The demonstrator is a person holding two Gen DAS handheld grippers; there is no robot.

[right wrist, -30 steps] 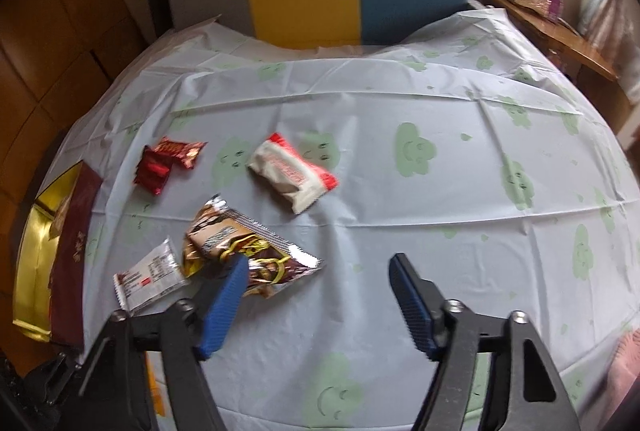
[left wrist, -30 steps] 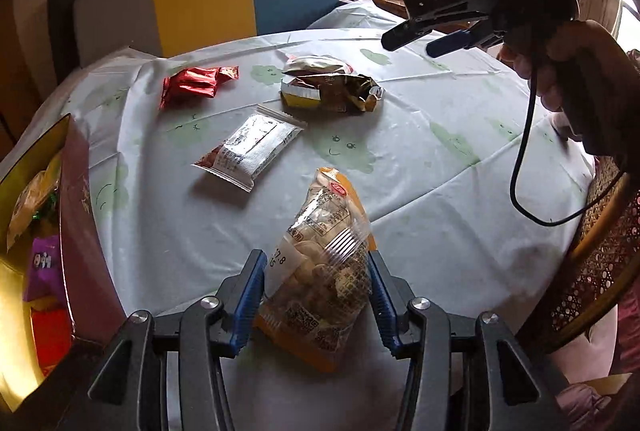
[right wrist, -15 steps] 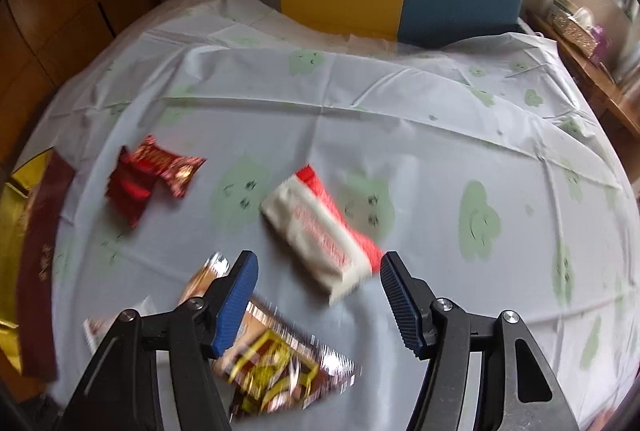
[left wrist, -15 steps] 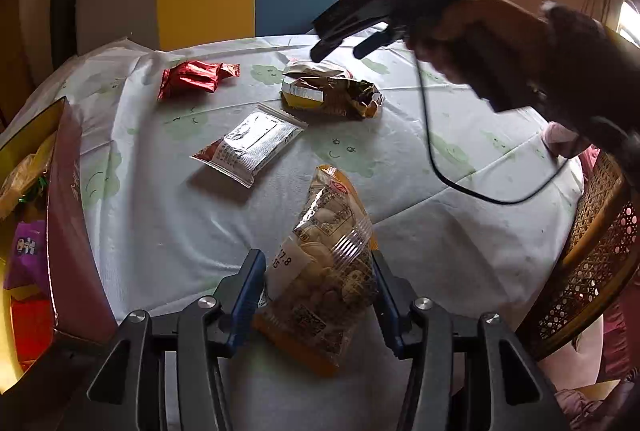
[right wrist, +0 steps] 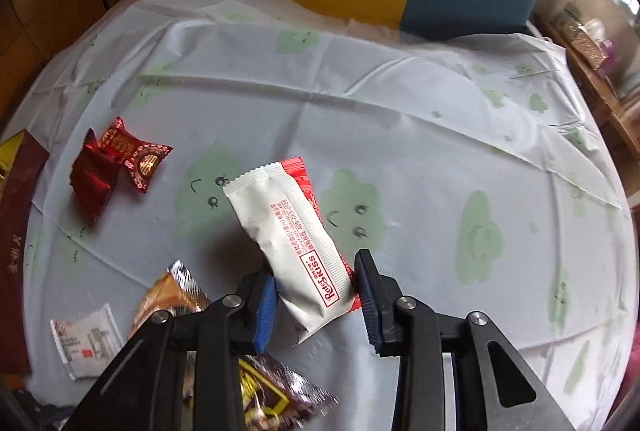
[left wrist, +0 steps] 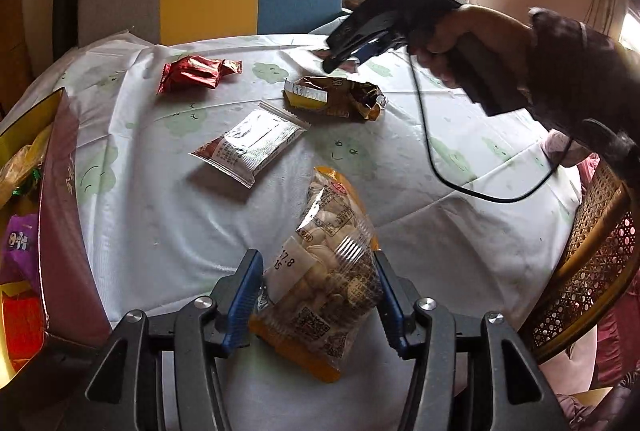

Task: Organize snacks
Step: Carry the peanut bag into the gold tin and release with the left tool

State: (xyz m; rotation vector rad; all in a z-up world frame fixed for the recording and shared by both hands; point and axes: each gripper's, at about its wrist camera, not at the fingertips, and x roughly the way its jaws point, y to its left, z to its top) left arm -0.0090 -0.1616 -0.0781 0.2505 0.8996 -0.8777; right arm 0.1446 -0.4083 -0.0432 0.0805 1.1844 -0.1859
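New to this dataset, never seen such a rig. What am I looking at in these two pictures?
No robot here: a person holds a two-fingered gripper in each hand, and each carries a fisheye camera that looks along its fingers. One picture is the left gripper's view, the other the right gripper's.

On the cloud-print tablecloth lie red candies, a silver packet and a brown-yellow wrapper. A box holding more snacks stands at the left edge.

A bag of nuts sits between the left fingers and touches both, though they have just eased open a little. The right fingers have just closed on a white packet.
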